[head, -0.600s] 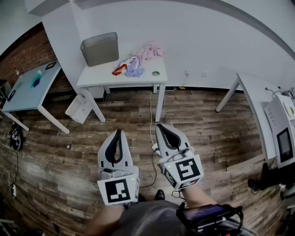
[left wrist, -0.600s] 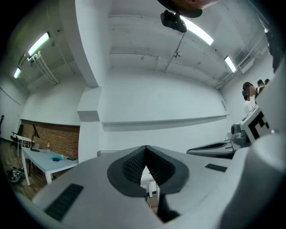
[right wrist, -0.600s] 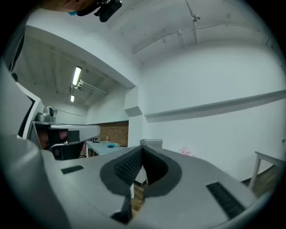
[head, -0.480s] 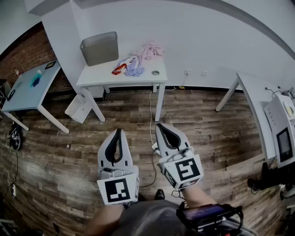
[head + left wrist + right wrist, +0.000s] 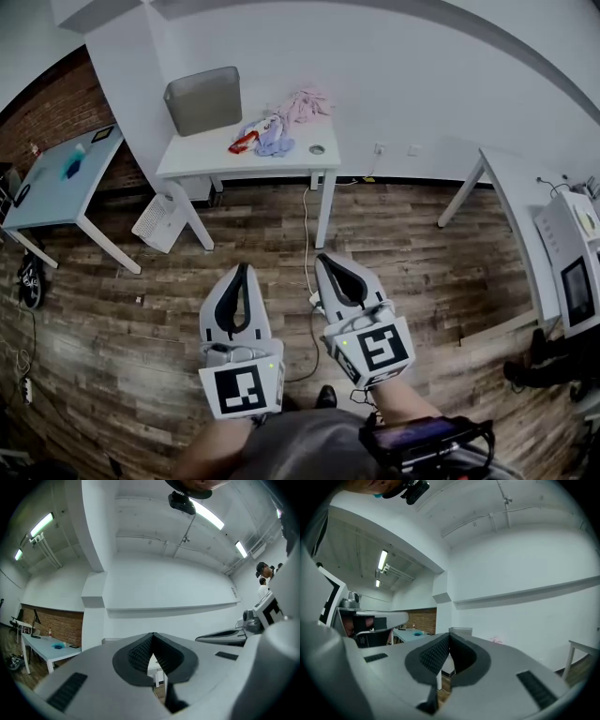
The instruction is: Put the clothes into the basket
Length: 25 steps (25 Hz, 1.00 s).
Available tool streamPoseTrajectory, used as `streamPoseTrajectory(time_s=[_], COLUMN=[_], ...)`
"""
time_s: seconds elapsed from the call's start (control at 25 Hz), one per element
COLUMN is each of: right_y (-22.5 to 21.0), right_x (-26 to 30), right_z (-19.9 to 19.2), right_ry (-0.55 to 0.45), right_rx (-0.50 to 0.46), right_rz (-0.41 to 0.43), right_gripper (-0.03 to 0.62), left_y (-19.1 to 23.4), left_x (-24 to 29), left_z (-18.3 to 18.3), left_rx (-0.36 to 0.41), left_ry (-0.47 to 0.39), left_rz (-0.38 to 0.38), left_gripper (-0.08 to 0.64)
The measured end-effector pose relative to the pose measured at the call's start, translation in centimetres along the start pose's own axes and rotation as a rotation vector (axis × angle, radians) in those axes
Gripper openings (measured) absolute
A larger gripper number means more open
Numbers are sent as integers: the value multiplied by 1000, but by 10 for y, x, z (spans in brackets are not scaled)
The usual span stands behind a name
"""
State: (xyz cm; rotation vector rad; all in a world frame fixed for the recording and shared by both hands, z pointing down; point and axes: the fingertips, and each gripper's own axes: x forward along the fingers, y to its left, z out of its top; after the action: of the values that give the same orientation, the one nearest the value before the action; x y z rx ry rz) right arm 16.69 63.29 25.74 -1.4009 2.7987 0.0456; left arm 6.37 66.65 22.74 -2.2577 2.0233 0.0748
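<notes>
Holding both tools out level in front of me above the wood-plank floor (image 5: 422, 262), I have nothing in either of them. My left gripper (image 5: 242, 268) has its jaws pressed together, the dark ribbed pads meeting at the tip with only a thin slit lower down, and nothing sits between them. My right gripper (image 5: 323, 256) is closed the same way and equally empty. The two sit side by side, close but not touching, each with its marker cube nearest to me.

The clothes (image 5: 279, 124) lie in a loose heap on the white table (image 5: 211, 157) against the far wall, well away from both tools. In the heap, a pink garment (image 5: 307, 103) lies nearest the wall, a lavender piece (image 5: 273, 141) is in front of it, and a red one (image 5: 242, 142) is at the left edge. The grey basket (image 5: 204, 98) stands upright at the left end of that same table, near the heap but apart from it, and none of the clothes are in it.

A white cable (image 5: 307, 234) trails across the floor from the table towards me. A pale blue table (image 5: 52, 187) stands off to the left by the brick wall (image 5: 42, 108).
</notes>
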Motion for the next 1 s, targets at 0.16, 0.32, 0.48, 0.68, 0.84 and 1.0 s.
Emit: streamPoseTrajectory(time_s=[0.16,0.32,0.48,0.68,0.84,1.0], right_y=[-2,10,11,-9,-35,-67], right_x=[6,1,-5,2,23,58], right_z=[5,0,-3,-9,-14,-23], right_ry=[-5,1,1,14,9,10], right_rx=[15,25,25,39,41,55], right_rz=[-7,-36,-69,-95,-99,-76], right_gripper=[6,6,6,6,6,5], left_y=[4,13,19,11,6,1], left_x=[8,-5,-7,8,37,80], left_z=[2,-5,-13,-20,-30,-39], left_rx=[-8,-22,-31,-33,-16,-23], left_ry=[4,7,12,21,34,36], left_rz=[-9,-29,-43,-63,-61,-46], left_gripper=[5,5,5,5,5,5])
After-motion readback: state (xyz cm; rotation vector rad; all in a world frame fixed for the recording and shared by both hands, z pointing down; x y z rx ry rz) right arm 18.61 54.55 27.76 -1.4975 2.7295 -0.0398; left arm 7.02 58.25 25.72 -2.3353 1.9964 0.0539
